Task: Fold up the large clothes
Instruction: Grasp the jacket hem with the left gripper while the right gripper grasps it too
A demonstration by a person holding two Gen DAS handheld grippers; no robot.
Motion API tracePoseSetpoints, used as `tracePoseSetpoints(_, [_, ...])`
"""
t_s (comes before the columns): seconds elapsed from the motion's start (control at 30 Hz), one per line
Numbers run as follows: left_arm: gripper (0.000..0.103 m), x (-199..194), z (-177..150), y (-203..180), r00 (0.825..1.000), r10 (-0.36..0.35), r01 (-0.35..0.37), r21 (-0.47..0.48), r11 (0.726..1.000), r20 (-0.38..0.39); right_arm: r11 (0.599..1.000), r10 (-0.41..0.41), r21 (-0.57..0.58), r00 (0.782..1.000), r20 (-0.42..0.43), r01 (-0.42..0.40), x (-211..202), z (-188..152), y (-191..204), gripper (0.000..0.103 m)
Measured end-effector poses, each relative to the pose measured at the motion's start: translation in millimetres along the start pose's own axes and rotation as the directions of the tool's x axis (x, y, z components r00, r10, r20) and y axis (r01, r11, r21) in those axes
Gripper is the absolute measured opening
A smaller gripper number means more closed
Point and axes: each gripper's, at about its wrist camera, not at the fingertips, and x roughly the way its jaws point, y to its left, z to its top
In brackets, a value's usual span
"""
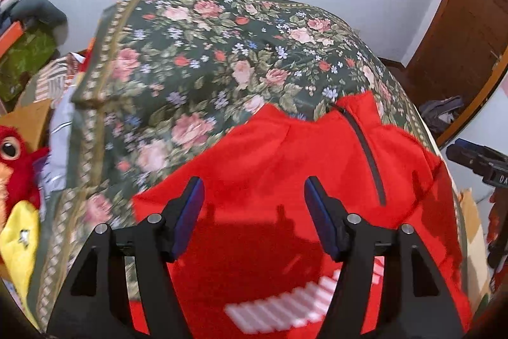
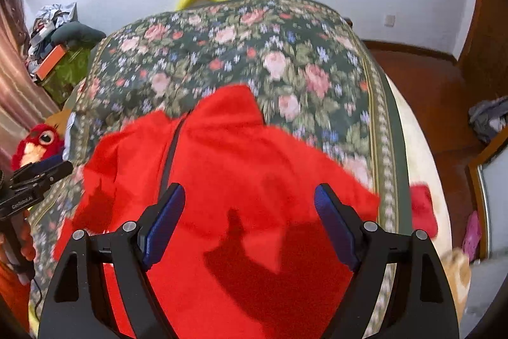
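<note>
Left hand-held gripper (image 1: 250,205): we see its two blue-padded fingers (image 1: 190,215) spread well apart, nothing between them; it hangs above the garment without touching it.
Right hand-held gripper (image 2: 249,212): we find its jaws wide apart too, empty, poised over the same cloth, its shadow falling on the fabric below.
Red garment (image 1: 285,167): we see it lying spread on the bed directly beneath and ahead of both hand-held grippers; a dark zipper (image 1: 365,148) runs down it, ahead and to the right of the left one, ahead and to the left of the right one.
White stripes (image 1: 285,301): a blurred striped patch on the garment, below the left hand-held gripper, close to the camera.
Floral bedspread (image 1: 206,59): dark green with pink roses, we see it stretching beyond the garment, ahead of both hand-held grippers.
Red plush toy (image 1: 16,154): big-eyed, far left of the left hand-held gripper, beside the bed.
Small red piece (image 2: 422,208): right of the right hand-held gripper, off the bedspread's border; we cannot tell what it is.
Wooden floor (image 2: 428,84): beyond the bed, to the right.
</note>
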Motion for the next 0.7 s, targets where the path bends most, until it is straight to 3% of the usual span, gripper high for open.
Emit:
tracePoseSetpoints(0.23, [0.065, 45, 30, -4, 1.0, 0.0, 0.0, -0.034, 0.999, -0.003, 1.0, 0.003, -0.021, 0.999, -0.034, -0.004, 49, 31, 5, 0.081])
tracePoseSetpoints(0.33, [0.078, 70, 37, 8, 0.999, -0.052, 0.051, -0.128, 0.99, -0.011, 1.0, -0.002, -0.001, 0.997, -0.074, 0.002, 74, 36, 0, 0.081])
tracePoseSetpoints(0.43, [0.078, 99, 35, 23, 0.995, -0.076, 0.059, -0.24, 0.969, -0.063, 0.998, -0.028, 0.052, 0.993, -0.112, 0.034, 96, 34, -12, 0.081])
tracePoseSetpoints(0.5, [0.078, 115, 30, 26, 0.986, -0.125, 0.091, -0.276, 0.957, -0.106, 0.994, 0.011, 0.112, 0.988, -0.154, 0.007, 109, 29, -24, 0.081])
tracePoseSetpoints(0.63, [0.077, 114, 22, 13, 0.987, -0.139, 0.123, -0.18, 0.976, -0.078, 0.974, 0.119, 0.21, 0.983, -0.138, -0.088, 108, 20, -41, 0.081])
tracePoseSetpoints(0.7, [0.066, 110, 19, 6, 0.988, -0.133, 0.121, -0.142, 0.983, -0.078, 0.969, 0.131, 0.227, 0.983, -0.128, -0.1, 103, 16, -44, 0.071])
